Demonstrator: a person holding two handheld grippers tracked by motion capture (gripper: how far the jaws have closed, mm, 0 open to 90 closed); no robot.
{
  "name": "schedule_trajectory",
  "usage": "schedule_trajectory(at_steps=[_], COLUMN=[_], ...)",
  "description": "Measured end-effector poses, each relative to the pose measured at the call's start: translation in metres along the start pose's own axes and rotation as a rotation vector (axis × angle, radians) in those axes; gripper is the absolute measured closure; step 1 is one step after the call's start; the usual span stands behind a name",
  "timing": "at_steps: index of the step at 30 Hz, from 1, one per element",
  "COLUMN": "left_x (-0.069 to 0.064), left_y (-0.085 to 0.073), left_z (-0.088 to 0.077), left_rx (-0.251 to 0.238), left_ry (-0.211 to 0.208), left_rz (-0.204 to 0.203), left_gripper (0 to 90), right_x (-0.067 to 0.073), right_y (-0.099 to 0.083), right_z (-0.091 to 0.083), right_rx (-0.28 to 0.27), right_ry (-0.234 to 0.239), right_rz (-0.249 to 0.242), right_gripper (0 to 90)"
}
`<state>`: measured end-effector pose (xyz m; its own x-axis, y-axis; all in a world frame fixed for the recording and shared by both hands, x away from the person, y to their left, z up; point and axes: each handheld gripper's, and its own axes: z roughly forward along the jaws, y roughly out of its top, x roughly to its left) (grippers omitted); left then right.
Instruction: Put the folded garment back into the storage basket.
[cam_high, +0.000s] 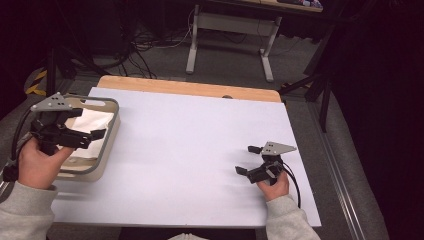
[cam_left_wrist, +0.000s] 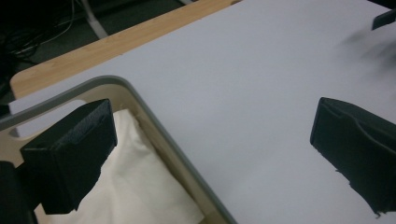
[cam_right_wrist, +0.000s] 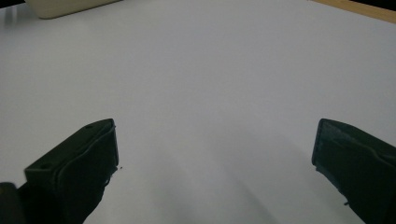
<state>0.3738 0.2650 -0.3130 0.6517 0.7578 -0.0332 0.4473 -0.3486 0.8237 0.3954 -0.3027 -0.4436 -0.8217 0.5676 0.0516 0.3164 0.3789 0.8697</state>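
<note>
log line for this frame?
left gripper: open, over basket with white cloth | right gripper: open, empty, over table

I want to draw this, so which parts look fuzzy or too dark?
High view: the room behind the table is nearly black, while the white top is evenly lit. Left gripper view: the near jaws are soft, the cloth in the tray looks washed out, and the top right corner smears. Right gripper view: soft grey shadows stretch from the jaws.
</note>
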Motion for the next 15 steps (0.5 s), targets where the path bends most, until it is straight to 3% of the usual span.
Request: schedule_trajectory(at_steps=[10,11,15], left_x=[-0.035,-0.043,-0.056], left_y=[0.001,0.0,-0.001], left_z=[0.013,0.018,0.028], left_rx=[-0.048,-0.063,-0.083], left_ry=[-0.084,-0.108,-0.137], left_rz=[0.056,0.067,0.086], left_gripper=[0.7,0.7,0.7], right_x=[0.001,0.002,0.003], right_y=[0.001,0.001,0.001], right_z=[0.0,0.0,-0.001], right_rx=[-0.007,-0.008,-0.012], right_ry=[0.011,0.012,0.016], right_rz=[-0.012,-0.013,-0.022], right_gripper=[1.1,1.1,1.1])
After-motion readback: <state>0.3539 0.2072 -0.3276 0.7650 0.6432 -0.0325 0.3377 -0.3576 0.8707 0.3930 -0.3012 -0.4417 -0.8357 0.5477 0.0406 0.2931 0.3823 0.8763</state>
